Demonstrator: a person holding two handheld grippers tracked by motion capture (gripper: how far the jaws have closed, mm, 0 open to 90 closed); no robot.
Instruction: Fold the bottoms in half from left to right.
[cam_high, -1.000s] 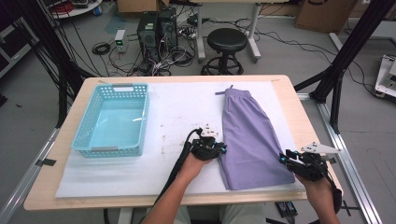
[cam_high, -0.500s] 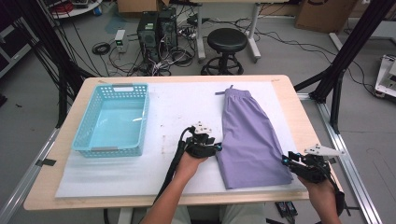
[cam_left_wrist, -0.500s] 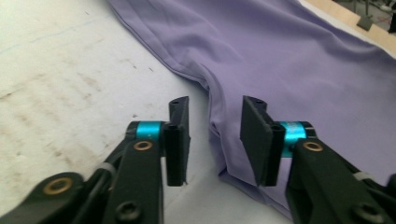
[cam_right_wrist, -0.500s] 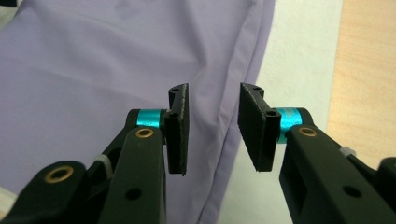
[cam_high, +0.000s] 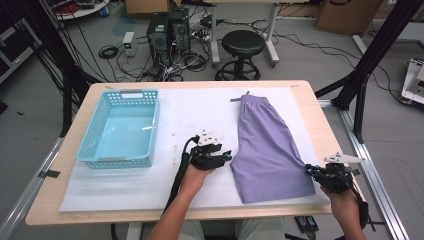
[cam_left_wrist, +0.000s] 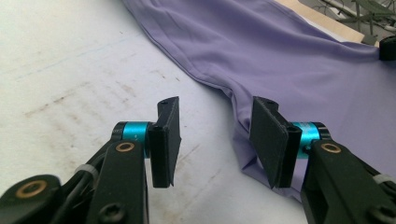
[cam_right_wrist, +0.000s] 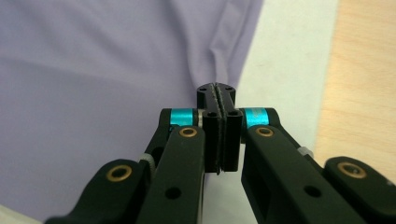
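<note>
Purple shorts (cam_high: 267, 145) lie flat on the white mat (cam_high: 190, 110), waistband toward the far edge. My left gripper (cam_high: 225, 156) hovers just left of the shorts' near left hem. In the left gripper view this gripper (cam_left_wrist: 215, 135) is open; its jaws have just been opening, with bare mat between the pads and the purple hem (cam_left_wrist: 280, 51) beside the right pad. My right gripper (cam_high: 309, 171) sits at the shorts' near right corner. It (cam_right_wrist: 217, 100) has just been closing and is now shut, pinching the puckered edge of the shorts (cam_right_wrist: 93, 60).
A light blue plastic basket (cam_high: 150, 130) stands on the left of the mat. Bare wooden tabletop (cam_high: 310, 110) borders the mat on the right. Beyond the far edge are a stool (cam_high: 243, 45), computer cases and cables on the floor.
The left gripper has let go of the shorts' left hem, opened its jaws and drawn a little to the left. The right gripper's jaws closed at the right corner.
</note>
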